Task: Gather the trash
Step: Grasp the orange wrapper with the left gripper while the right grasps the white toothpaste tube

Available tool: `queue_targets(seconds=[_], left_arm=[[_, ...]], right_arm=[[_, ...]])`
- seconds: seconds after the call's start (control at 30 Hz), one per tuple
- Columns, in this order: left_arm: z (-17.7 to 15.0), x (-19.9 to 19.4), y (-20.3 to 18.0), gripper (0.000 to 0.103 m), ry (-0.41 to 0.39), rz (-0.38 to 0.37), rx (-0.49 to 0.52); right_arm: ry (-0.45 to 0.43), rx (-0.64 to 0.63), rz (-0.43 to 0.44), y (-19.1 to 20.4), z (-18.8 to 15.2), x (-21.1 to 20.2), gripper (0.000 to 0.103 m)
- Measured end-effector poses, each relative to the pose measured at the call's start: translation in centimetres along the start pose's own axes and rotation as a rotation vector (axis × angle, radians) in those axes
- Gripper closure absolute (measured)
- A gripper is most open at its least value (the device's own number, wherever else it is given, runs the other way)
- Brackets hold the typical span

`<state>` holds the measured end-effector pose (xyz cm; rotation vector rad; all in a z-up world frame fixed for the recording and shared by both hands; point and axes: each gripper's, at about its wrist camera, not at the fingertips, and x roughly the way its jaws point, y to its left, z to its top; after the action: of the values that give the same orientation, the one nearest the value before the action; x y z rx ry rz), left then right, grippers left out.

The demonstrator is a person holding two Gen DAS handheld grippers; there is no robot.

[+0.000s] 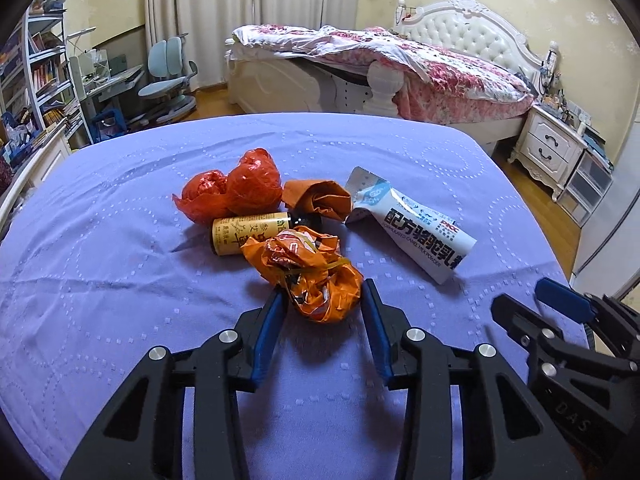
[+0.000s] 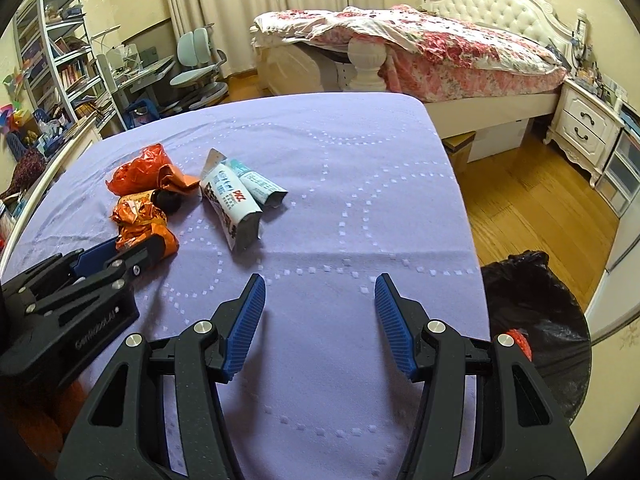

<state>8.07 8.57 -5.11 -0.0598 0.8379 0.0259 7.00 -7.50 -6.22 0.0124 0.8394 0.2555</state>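
Observation:
A crumpled orange wrapper [image 1: 304, 264] lies at the near end of a trash pile on the purple-covered table [image 1: 120, 260]. My left gripper [image 1: 323, 292] is shut on it, blue pads pressing both sides. Behind it lie a yellow can [image 1: 244, 232], red plastic bags [image 1: 236, 188], a brown paper wad [image 1: 316, 196] and a white milk powder sachet [image 1: 420, 236]. The right wrist view shows the same wrapper [image 2: 140, 220] in the left gripper [image 2: 124, 254], plus a second smaller sachet [image 2: 260, 188]. My right gripper [image 2: 320, 292] hangs open over bare cloth, nothing between its fingers.
A black trash bag [image 2: 536, 320] stands open beside the table's right edge, with something red [image 2: 520, 340] inside. Beyond the table are a bed [image 1: 440, 68], a nightstand [image 1: 552, 148], a desk chair [image 1: 168, 76] and bookshelves [image 1: 36, 72].

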Motion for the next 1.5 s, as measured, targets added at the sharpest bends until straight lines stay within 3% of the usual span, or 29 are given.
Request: queue_targets(seconds=[0.27,0.6,0.7,0.77,1.0,1.5], left_arm=[[-1.0,-1.2,1.9,0.063,-0.004,-0.009,-0.014],[-1.1,-1.5,5.1,0.062,-0.001,0.032,-0.064],[-1.1,-1.4,5.7,0.063,-0.002,0.037,-0.079],[-1.1,-1.4,6.0,0.063,-0.002,0.036,-0.089],[-1.2,-1.6,5.8,0.063,-0.015,0.034,-0.080],[-2.1,-2.7,5.2,0.062,-0.025,0.002,-0.073]], right_arm=[[0.000,-0.052,0.022,2.4,1.0,1.0,0.047],[-0.002,-0.108,0.025,5.1,2.7,2.8,0.051],[0.012,-0.118,0.024,5.6,3.0,3.3,0.061],[0.029,-0.123,0.025,5.9,3.0,3.5,0.078],[0.011,-0.118,0.031,6.0,2.2,2.7,0.089],[-0.020,-0.075,0.019,4.0,-0.9,-1.1,0.094]])
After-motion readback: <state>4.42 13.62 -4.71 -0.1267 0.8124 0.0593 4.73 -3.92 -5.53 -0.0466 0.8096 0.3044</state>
